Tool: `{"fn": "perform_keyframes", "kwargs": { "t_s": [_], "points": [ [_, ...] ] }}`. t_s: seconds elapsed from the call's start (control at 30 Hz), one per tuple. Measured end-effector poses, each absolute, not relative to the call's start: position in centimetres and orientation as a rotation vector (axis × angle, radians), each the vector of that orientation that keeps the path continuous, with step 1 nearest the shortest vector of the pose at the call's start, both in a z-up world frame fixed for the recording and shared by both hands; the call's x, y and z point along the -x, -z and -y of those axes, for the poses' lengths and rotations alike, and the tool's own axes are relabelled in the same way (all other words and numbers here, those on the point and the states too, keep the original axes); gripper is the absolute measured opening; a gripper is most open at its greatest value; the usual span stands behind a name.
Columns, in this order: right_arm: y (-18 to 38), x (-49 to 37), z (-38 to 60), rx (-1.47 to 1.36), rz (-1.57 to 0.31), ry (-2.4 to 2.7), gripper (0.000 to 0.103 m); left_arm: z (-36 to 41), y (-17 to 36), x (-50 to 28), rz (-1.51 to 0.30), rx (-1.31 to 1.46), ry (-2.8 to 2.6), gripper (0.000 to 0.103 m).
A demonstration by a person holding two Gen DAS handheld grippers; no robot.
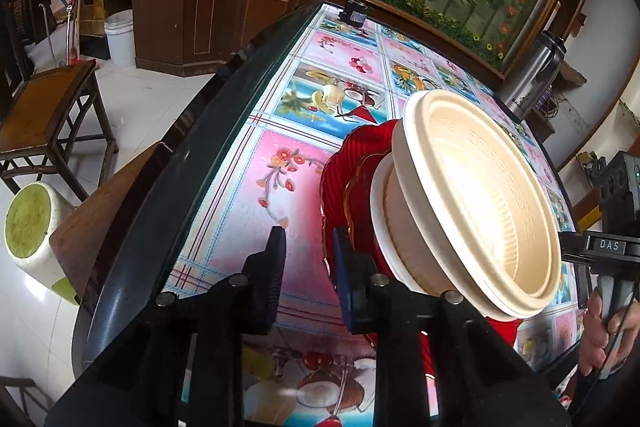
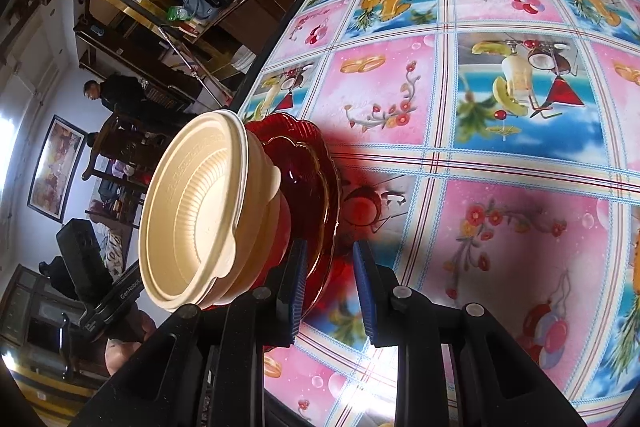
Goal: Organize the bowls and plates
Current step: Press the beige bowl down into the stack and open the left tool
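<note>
On the bench (image 1: pixel 256 155) with its fruit-and-flower cloth, the left hand-held gripper (image 1: pixel 308 239) has its fingers apart, empty, just beside the near-left edge of the red plates (image 1: pixel 340 167). Those plates carry a stack of cream bowls (image 1: pixel 472 195) — nested, the top one open toward the camera. To the right, the right hand-held gripper (image 2: pixel 330 255) is likewise parted, its left finger (image 2: pixel 296 267) against the plates' rim — clamped on nothing.

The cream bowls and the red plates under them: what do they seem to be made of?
The cream bowls look like matte moulded pulp or foam, disposable: dull surface, thin ribbed walls. The red plates look like glossy translucent glass or plastic, with scalloped gold-edged rims; which one is unclear.
</note>
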State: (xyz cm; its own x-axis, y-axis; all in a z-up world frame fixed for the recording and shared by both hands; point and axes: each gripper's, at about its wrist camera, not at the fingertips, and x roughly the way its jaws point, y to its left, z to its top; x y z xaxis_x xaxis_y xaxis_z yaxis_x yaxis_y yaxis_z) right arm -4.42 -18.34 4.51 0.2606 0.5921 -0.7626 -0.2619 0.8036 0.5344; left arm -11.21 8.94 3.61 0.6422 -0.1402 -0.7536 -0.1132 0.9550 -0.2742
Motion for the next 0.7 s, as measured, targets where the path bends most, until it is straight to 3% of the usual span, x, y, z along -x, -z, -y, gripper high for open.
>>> {"fn": "perform_keyframes", "kwargs": {
  "t_s": [0.13, 0.2, 0.7],
  "points": [
    [-4.1, 4.4, 17.9, -0.320, -1.175, -0.594, 0.019, -7.9, -3.2, 10.6, -0.888, 0.276, 0.017, 0.011],
    [-3.8, 4.5, 17.6, -0.309, -1.171, -0.586, 0.008, -7.7, -2.9, 10.3, -0.891, 0.279, 0.027, 0.007],
    [-5.0, 4.8, 19.8, -0.302, -1.092, -0.538, 0.007, -4.8, -3.6, 9.1, -0.899, 0.257, 0.048, 0.007]
  ]
}}
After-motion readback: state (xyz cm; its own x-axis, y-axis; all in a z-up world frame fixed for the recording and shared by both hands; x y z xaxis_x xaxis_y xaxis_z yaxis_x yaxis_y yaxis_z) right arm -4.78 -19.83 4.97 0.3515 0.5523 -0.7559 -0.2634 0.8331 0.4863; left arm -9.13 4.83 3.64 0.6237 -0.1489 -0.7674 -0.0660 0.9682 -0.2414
